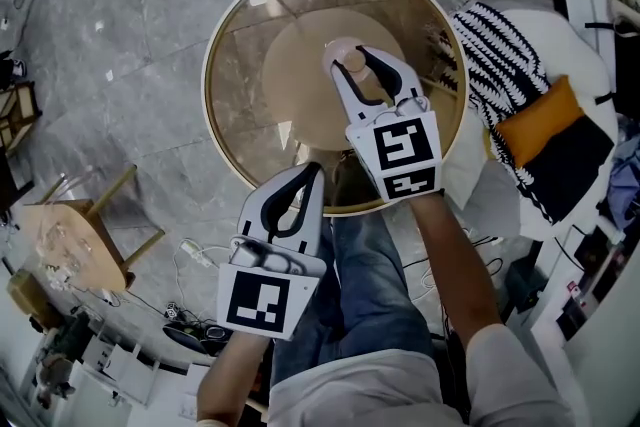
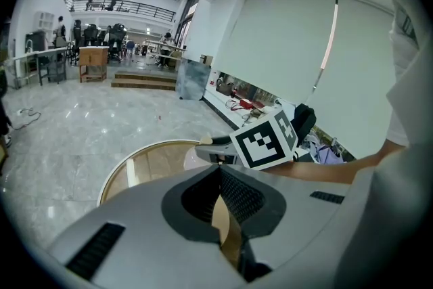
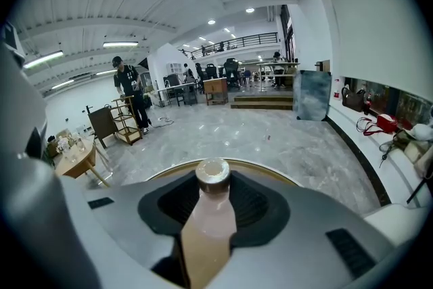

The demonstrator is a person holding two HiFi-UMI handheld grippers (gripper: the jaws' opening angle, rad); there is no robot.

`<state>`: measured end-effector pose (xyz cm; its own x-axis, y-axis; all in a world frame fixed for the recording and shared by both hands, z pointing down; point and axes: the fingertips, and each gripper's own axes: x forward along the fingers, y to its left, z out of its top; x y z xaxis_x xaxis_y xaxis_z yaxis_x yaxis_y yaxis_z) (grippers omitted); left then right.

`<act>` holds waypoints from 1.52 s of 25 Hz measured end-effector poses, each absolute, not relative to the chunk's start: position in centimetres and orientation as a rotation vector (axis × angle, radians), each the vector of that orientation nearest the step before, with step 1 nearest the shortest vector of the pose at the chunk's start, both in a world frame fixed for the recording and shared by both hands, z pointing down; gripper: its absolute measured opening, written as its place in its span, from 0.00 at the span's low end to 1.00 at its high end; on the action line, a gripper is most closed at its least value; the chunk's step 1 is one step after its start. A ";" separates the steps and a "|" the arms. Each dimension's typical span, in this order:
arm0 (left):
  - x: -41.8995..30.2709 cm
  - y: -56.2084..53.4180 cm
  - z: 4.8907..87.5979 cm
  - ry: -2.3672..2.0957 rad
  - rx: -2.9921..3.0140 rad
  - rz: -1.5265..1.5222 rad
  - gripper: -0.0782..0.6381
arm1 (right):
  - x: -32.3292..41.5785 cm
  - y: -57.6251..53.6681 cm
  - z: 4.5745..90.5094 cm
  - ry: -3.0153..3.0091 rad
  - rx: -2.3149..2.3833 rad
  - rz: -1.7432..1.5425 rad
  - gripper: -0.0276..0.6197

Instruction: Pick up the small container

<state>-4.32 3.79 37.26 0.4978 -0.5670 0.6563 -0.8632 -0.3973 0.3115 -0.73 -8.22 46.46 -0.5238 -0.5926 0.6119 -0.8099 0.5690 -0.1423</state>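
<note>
Right gripper [image 1: 350,60] pinches the small container [image 3: 208,220] by its body, cap up, over the round glass table [image 1: 225,35]. Left gripper [image 1: 305,177] sits at the table's near edge. Its jaws are pressed together with nothing between them.

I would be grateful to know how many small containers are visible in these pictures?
1. A small pinkish capped bottle sits gripped between the right tongs, over the round glass table. No other shows, though the tongs may hide some.
</note>
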 end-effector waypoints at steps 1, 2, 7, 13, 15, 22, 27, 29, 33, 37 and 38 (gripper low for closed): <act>-4.3 3.8 37.1 -1.169 2.111 0.605 0.13 | -0.7 -8.2 46.2 -2.298 1.121 0.569 0.27; -4.2 3.8 36.9 -1.170 2.112 0.604 0.13 | -0.6 -8.1 46.0 -2.298 1.120 0.568 0.27; -4.4 3.3 35.6 -1.189 2.109 0.580 0.13 | -0.3 -7.5 44.8 -2.297 1.108 0.557 0.27; -6.2 2.3 34.1 -1.244 2.084 0.556 0.13 | 0.2 -6.9 43.0 -2.300 1.094 0.557 0.27; -6.4 2.4 33.5 -1.242 2.097 0.564 0.13 | 0.2 -6.6 42.2 -2.301 1.088 0.557 0.27; -5.3 3.0 30.7 -1.228 2.124 0.536 0.13 | 0.7 -6.0 39.1 -2.314 1.093 0.554 0.27; -6.1 3.4 27.5 -1.261 2.123 0.455 0.13 | 0.6 -5.4 36.4 -2.324 1.108 0.555 0.27; -6.3 3.6 26.7 -1.264 2.111 0.440 0.13 | 0.9 -5.3 35.4 -2.327 1.116 0.552 0.27; -5.8 4.9 25.0 -1.233 2.141 0.449 0.13 | 1.1 -5.0 33.4 -2.332 1.125 0.544 0.27; -5.4 6.4 23.5 -1.203 2.171 0.456 0.13 | 0.8 -4.4 31.6 -2.341 1.110 0.527 0.27; -5.3 6.7 23.2 -1.201 2.175 0.455 0.13 | 0.8 -4.3 31.3 -2.343 1.107 0.524 0.27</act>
